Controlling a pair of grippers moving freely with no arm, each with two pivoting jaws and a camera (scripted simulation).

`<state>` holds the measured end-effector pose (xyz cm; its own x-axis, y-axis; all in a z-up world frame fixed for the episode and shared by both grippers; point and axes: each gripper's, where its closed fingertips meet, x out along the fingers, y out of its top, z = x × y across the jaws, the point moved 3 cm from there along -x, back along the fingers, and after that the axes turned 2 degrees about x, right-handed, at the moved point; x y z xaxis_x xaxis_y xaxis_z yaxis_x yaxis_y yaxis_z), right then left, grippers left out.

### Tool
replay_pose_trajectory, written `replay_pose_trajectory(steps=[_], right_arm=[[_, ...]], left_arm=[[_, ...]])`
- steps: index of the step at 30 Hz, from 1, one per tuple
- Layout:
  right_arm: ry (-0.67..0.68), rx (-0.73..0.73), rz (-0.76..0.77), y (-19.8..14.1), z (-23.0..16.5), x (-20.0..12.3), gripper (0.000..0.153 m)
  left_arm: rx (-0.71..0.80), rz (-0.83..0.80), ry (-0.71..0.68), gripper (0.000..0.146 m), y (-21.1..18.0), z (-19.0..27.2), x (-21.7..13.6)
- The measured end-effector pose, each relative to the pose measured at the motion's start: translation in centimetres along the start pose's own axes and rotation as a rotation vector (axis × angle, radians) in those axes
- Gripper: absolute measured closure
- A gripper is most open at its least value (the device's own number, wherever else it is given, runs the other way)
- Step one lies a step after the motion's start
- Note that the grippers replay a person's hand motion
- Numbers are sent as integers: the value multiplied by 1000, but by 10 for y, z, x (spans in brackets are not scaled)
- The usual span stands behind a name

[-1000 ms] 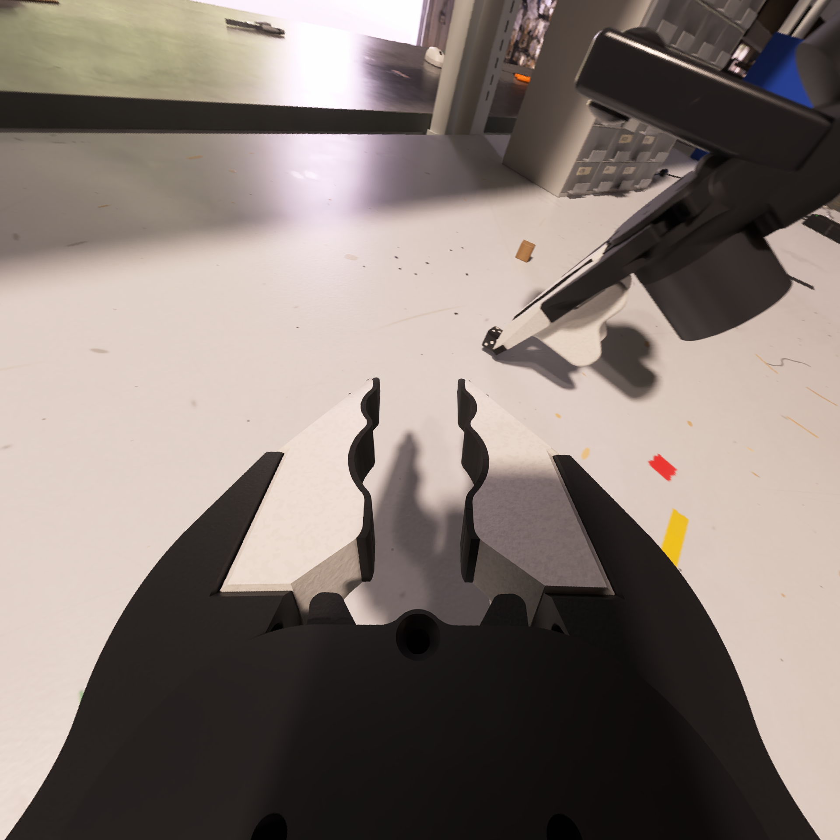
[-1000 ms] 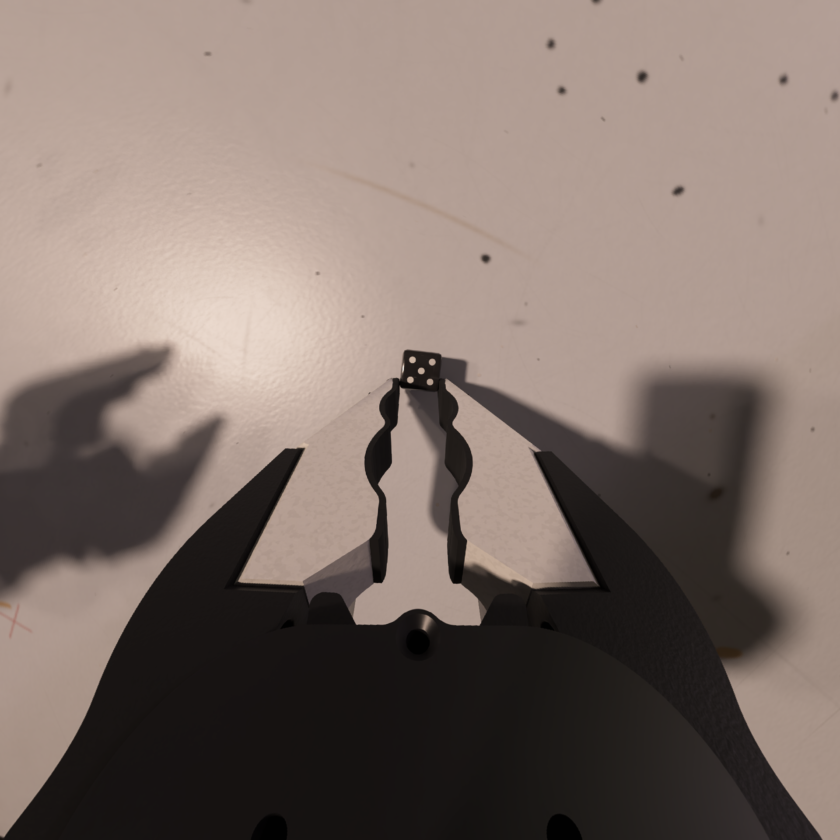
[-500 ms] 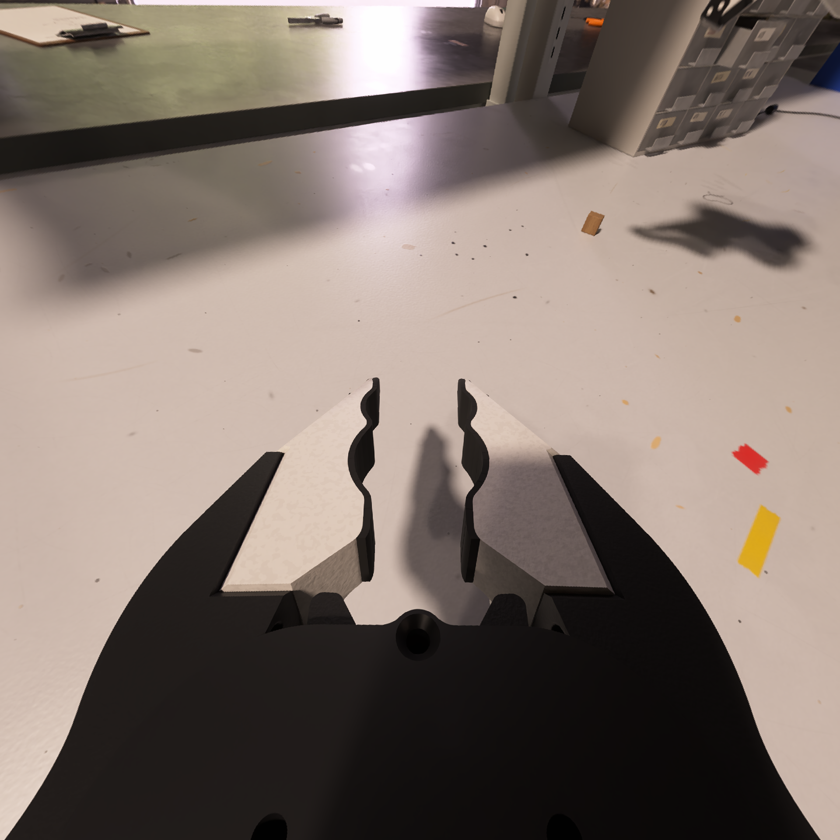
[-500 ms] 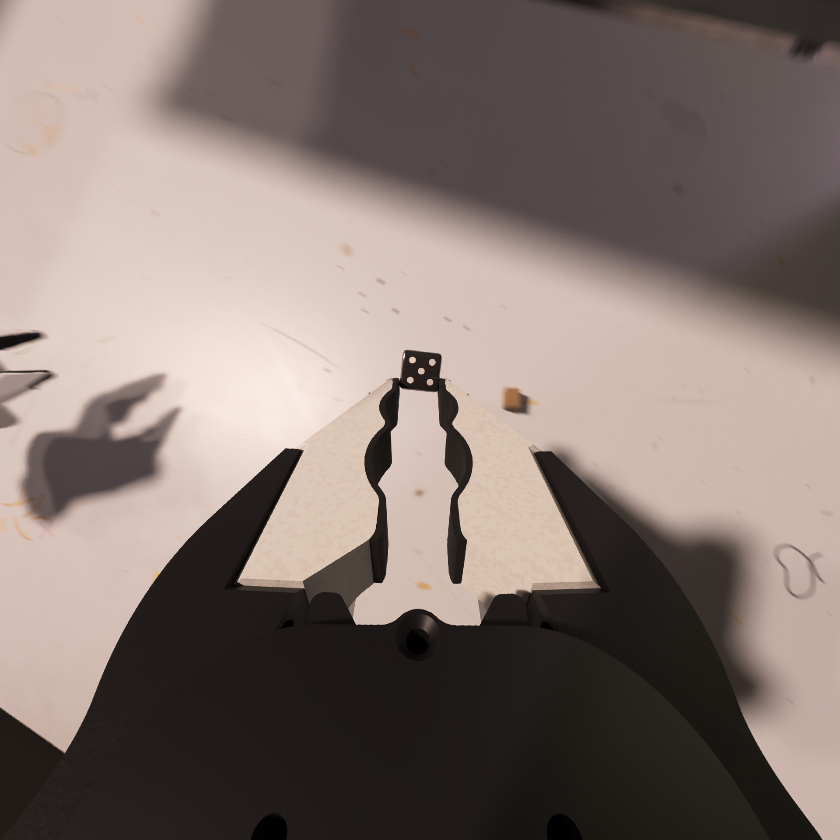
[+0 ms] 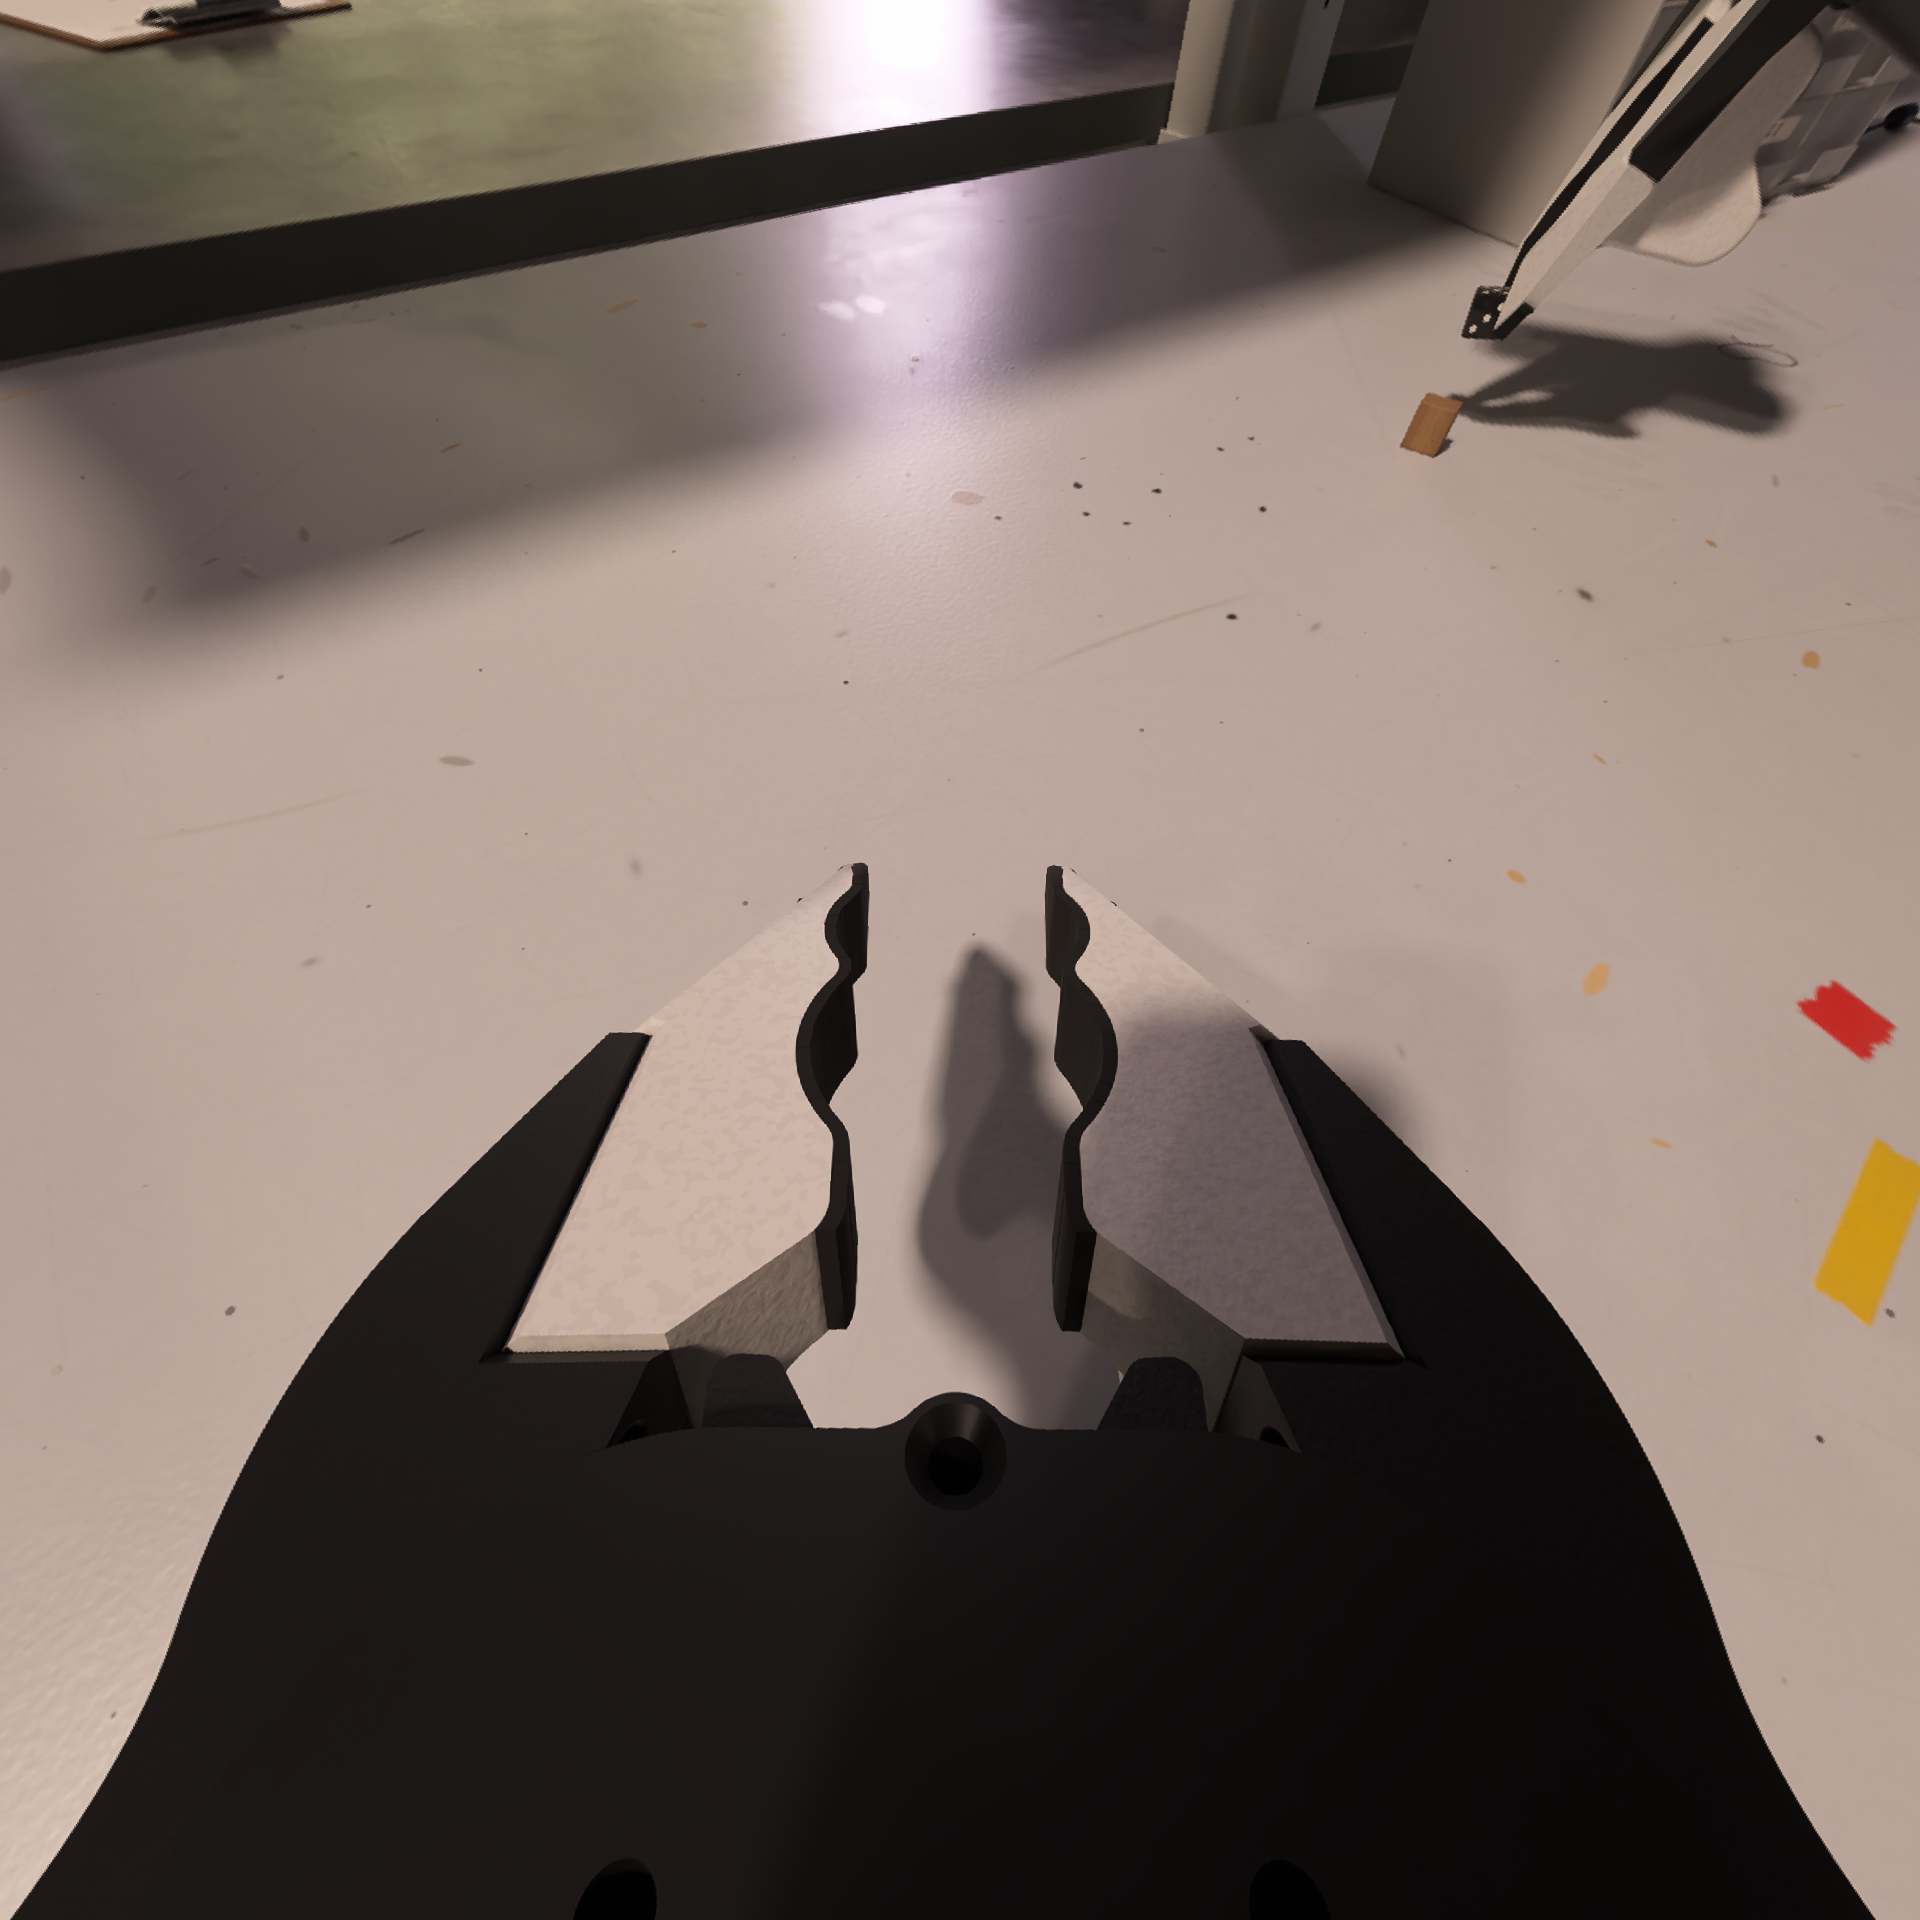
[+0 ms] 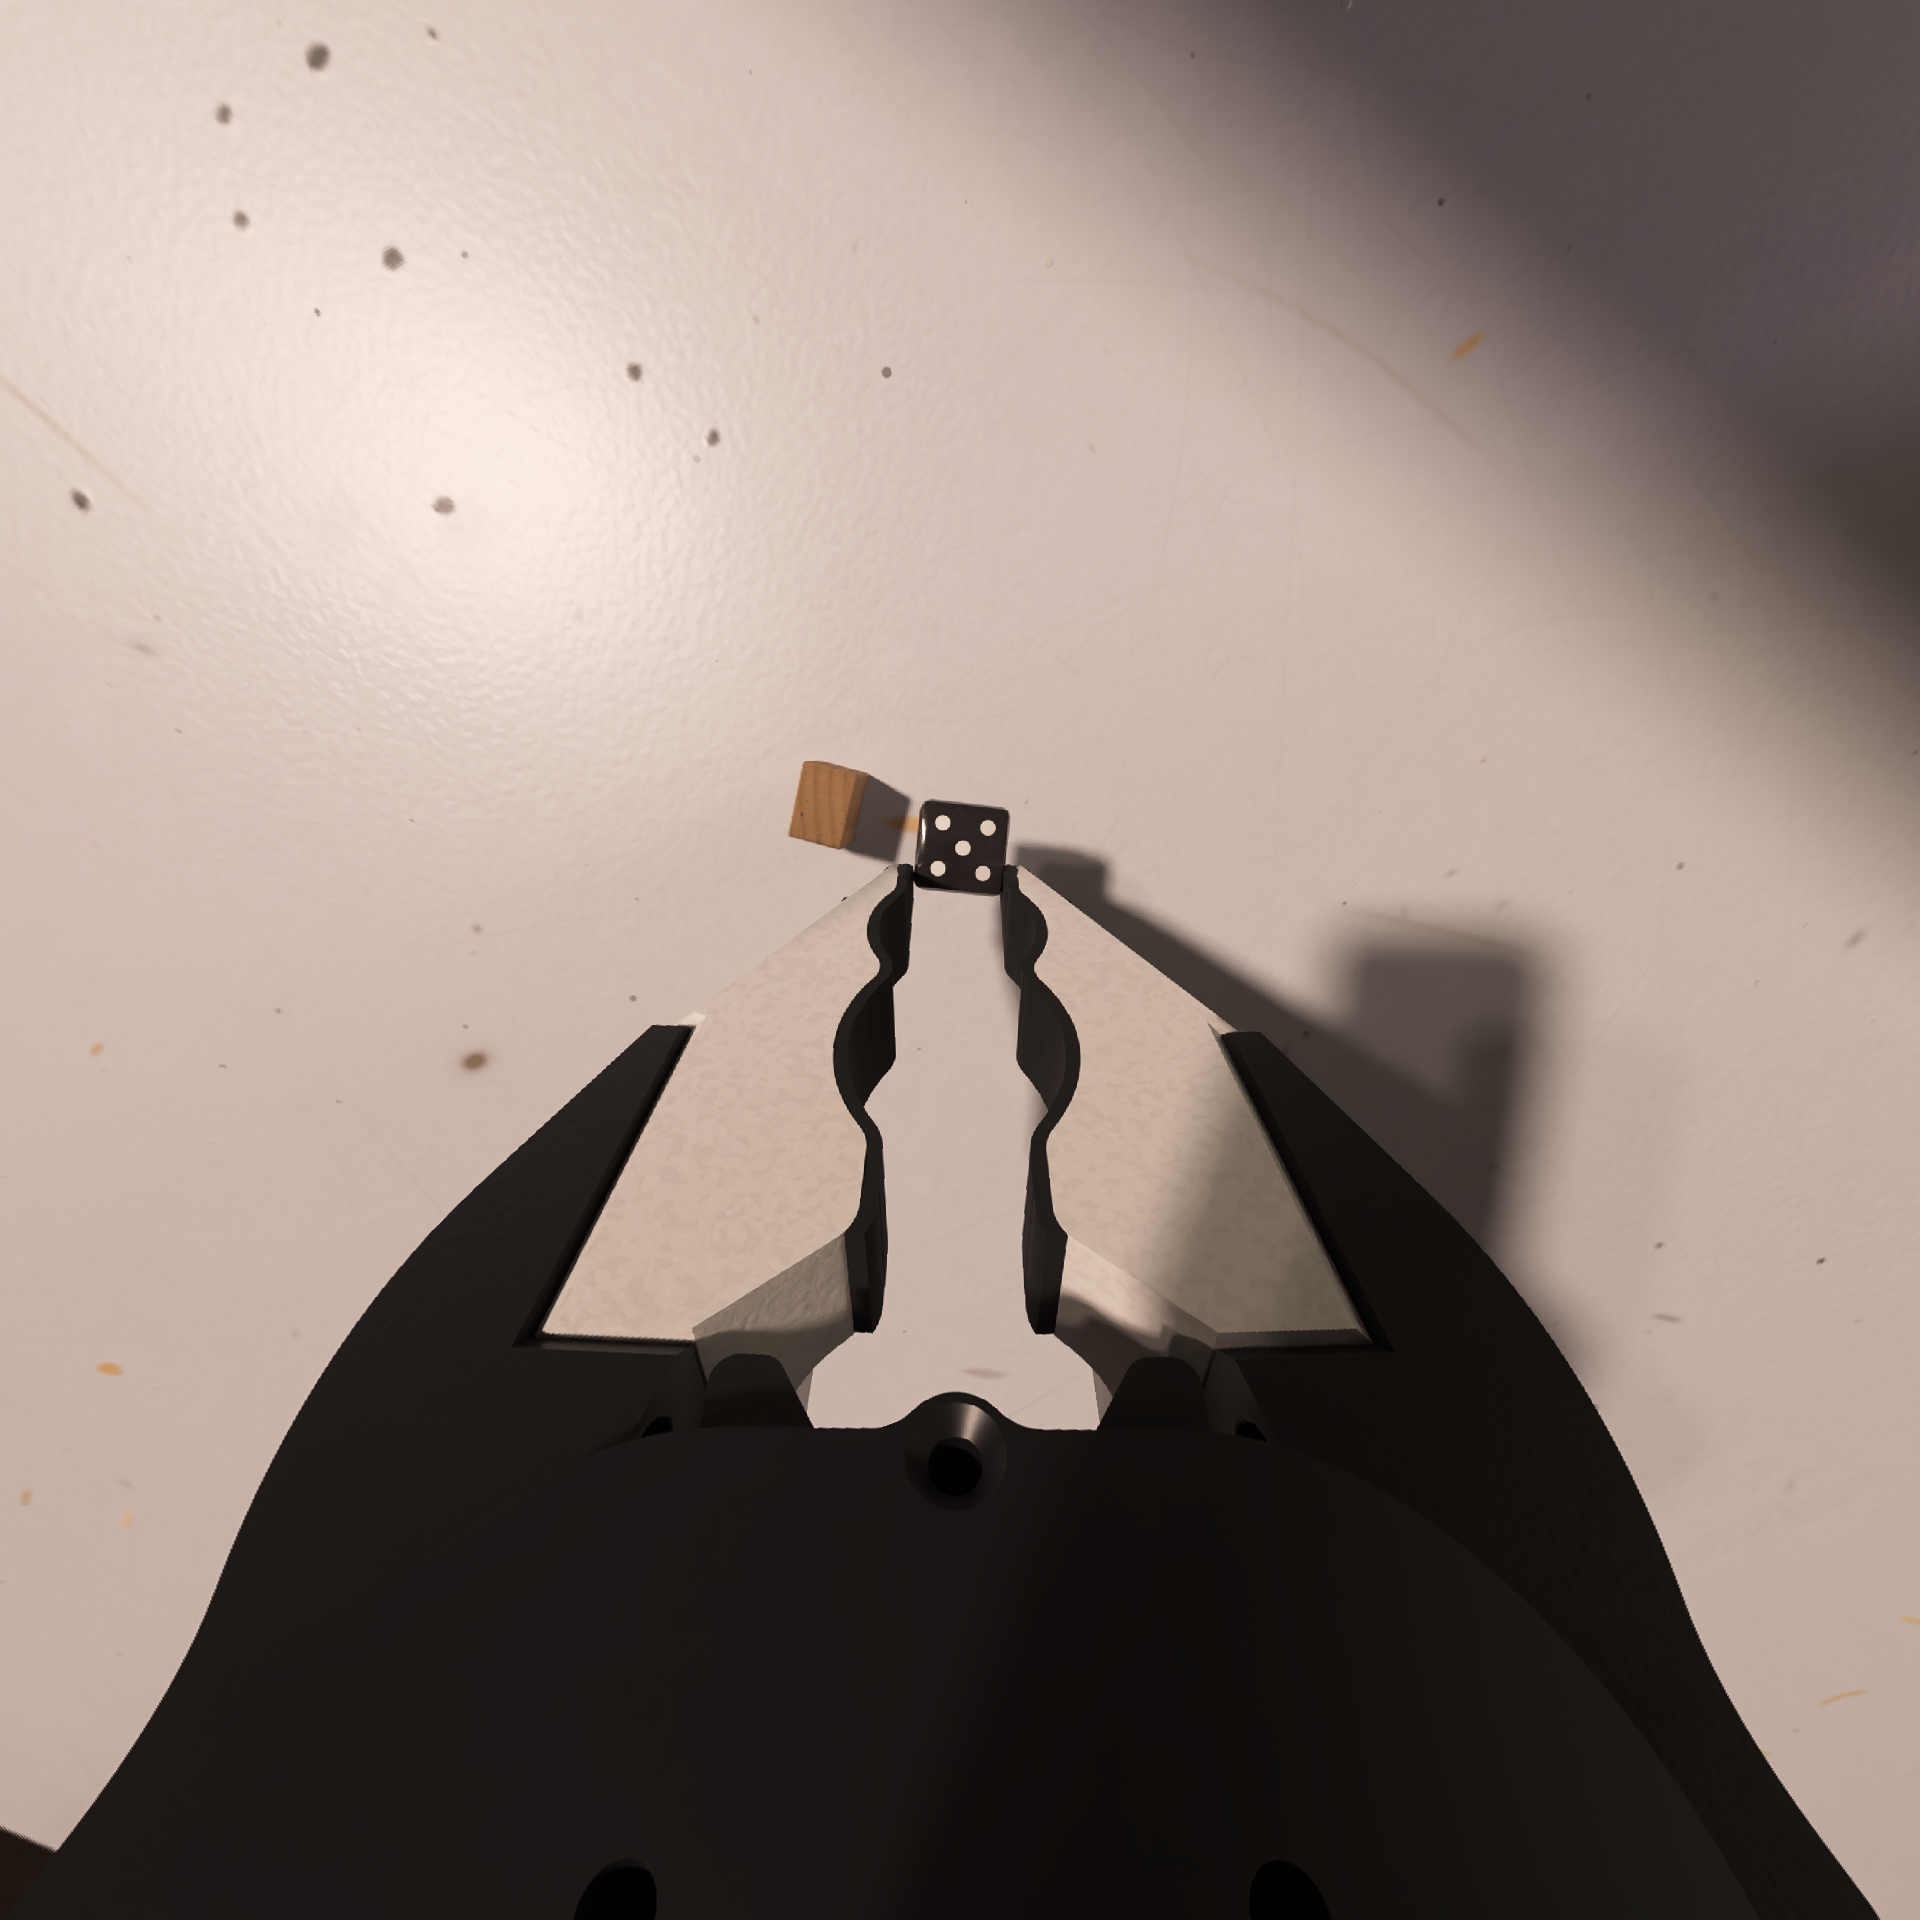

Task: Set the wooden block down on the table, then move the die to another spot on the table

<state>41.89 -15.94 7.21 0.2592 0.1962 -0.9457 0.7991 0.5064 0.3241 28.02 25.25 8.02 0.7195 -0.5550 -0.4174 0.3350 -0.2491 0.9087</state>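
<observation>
My right gripper [image 6: 958, 878] is shut on a small black die [image 6: 962, 844] with white pips, pinched at the very fingertips above the white table. A small wooden block [image 6: 827, 803] lies on the table just left of the die. In the left wrist view the wooden block [image 5: 1428, 424] lies at the far right, and the right gripper [image 5: 1501, 315] hangs above and right of it with the die [image 5: 1484, 313] at its tip. My left gripper [image 5: 956, 883] is open and empty, low over the table.
A red tape scrap [image 5: 1845, 1020] and a yellow tape strip [image 5: 1870, 1230] lie at the right. A dark table edge [image 5: 623, 208] runs across the back, with a grey drawer cabinet [image 5: 1455, 135] at the back right. Small specks dot the white table [image 5: 520, 727].
My right gripper has carried the die from near my left gripper to beside the wooden block and tipped downward. My left gripper stayed open and shifted its view slightly.
</observation>
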Motion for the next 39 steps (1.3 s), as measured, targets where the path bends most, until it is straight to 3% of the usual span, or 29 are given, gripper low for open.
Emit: replay_pose_trajectory(steps=[7,13,18,23,29,33,36,38,39], right_arm=[[2,-33,-29,0,7,15,136],[9,-26,-57,-1,5,25,136],[-20,-25,-92,-4,8,32,136],[-51,-7,-23,-4,10,23,112],[-48,-17,309,6,-12,-35,104],[-69,-51,614,9,-22,-101,97],[-118,-49,811,3,-9,-151,83],[-113,-27,785,-6,10,-158,76],[-107,7,687,-14,22,-152,75]], left_arm=[[-9,-7,-10,111,-1,0,1],[5,-33,-11,92,-3,2,2],[-2,-28,-12,90,-3,2,2],[-15,-18,-11,87,-1,0,0],[-5,50,4,85,9,-1,-6],[-5,58,46,84,19,0,-17],[32,-60,171,83,28,1,-40],[63,-156,294,77,34,-3,-66],[56,-199,356,71,36,-7,-81]])
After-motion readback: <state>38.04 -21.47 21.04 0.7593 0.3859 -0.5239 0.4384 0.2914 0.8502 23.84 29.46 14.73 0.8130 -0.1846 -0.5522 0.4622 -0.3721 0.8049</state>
